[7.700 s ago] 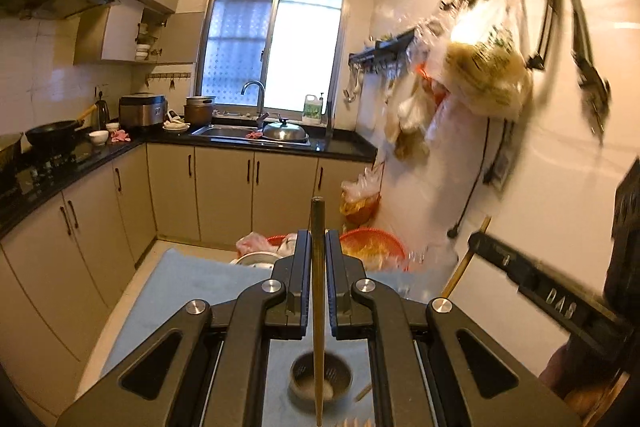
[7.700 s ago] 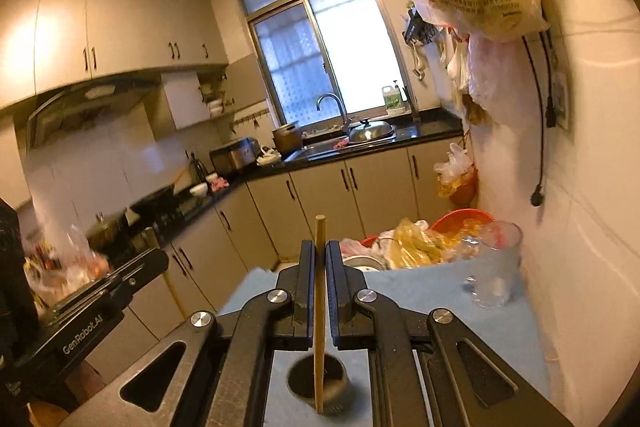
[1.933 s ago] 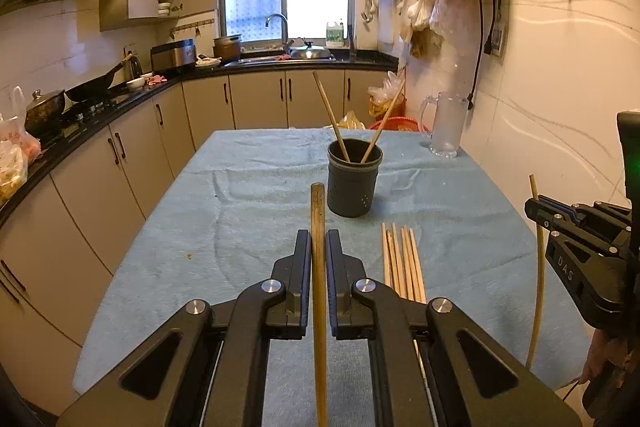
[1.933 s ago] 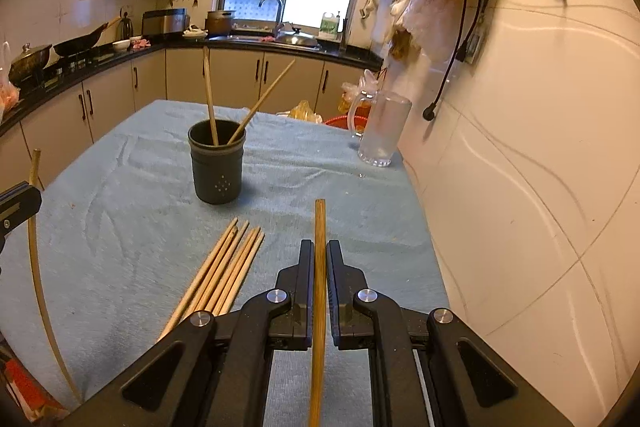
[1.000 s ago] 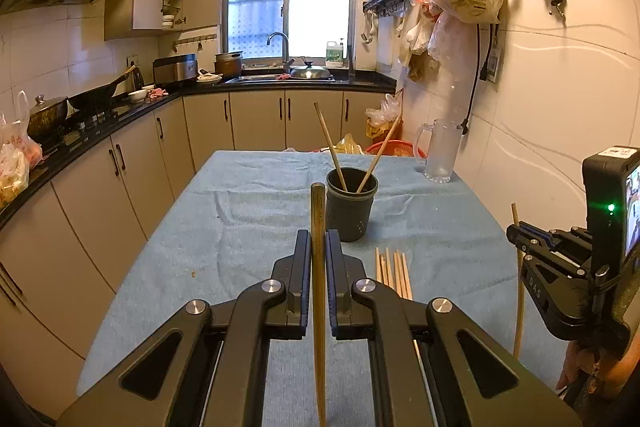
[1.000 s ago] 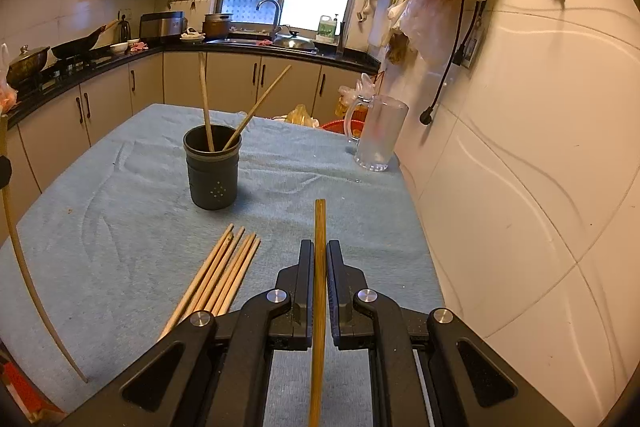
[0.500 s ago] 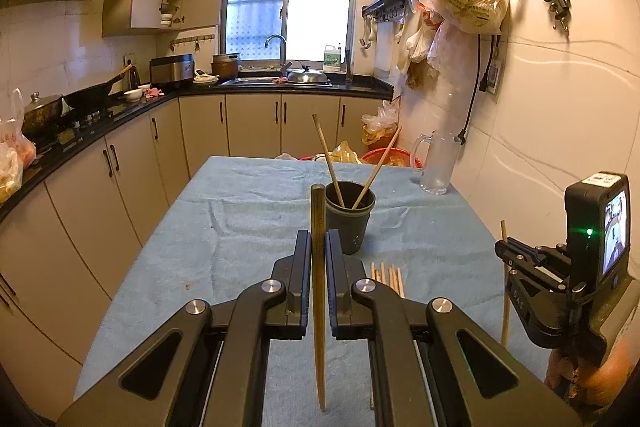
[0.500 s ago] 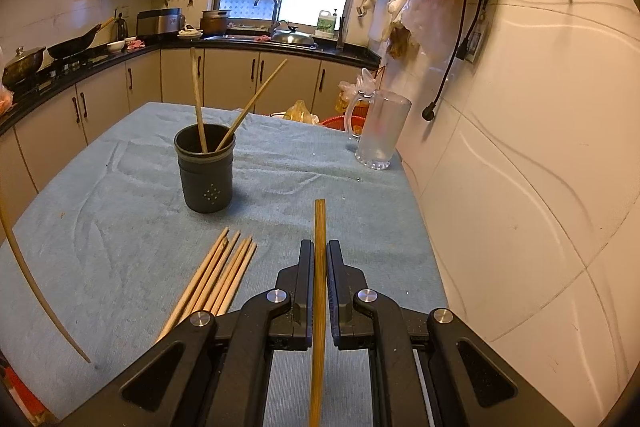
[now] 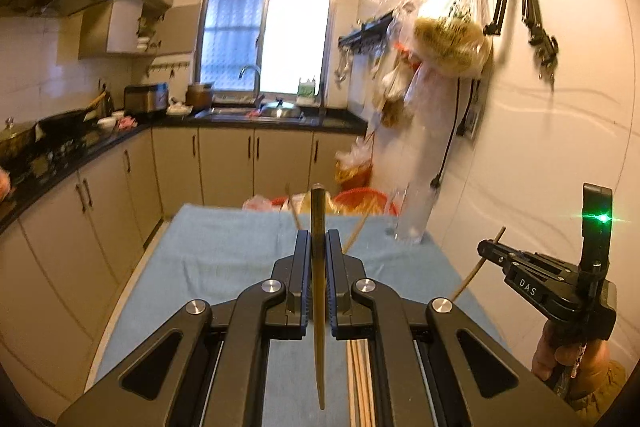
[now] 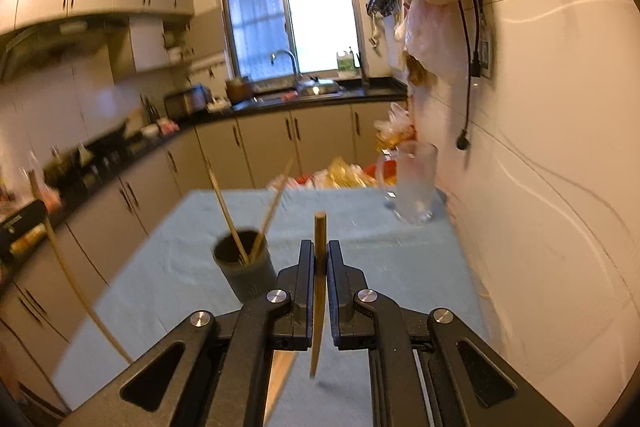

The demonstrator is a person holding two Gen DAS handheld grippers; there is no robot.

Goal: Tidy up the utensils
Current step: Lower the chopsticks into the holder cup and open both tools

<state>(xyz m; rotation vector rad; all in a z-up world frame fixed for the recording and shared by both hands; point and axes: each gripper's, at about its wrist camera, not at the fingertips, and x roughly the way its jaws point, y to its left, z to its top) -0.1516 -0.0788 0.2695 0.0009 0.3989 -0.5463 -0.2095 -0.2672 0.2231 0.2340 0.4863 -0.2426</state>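
Observation:
My left gripper (image 9: pixel 319 267) is shut on a wooden chopstick (image 9: pixel 318 291) held upright over the table. My right gripper (image 10: pixel 319 267) is shut on another chopstick (image 10: pixel 319 291); it also shows in the left wrist view (image 9: pixel 516 267) at the right. The dark grey utensil cup (image 10: pixel 244 269) stands on the blue cloth left of and ahead of the right gripper, with two chopsticks (image 10: pixel 224 211) leaning in it. In the left wrist view the cup is hidden behind the fingers; only stick tips (image 9: pixel 354 231) show. Loose chopsticks (image 9: pixel 360 383) lie on the cloth below the left gripper.
The table is covered by a blue cloth (image 9: pixel 224 259). A glass mug (image 10: pixel 414 183) stands at the far right by the tiled wall (image 10: pixel 540 147). Bags and a red basket (image 9: pixel 360 197) sit beyond the far edge. Kitchen cabinets (image 9: pixel 100 195) run along the left.
Both grippers have risen and tilted upward, each still gripping its chopstick. The cup has dropped lower in both views and the wall hooks now show. The right view is motion-blurred.

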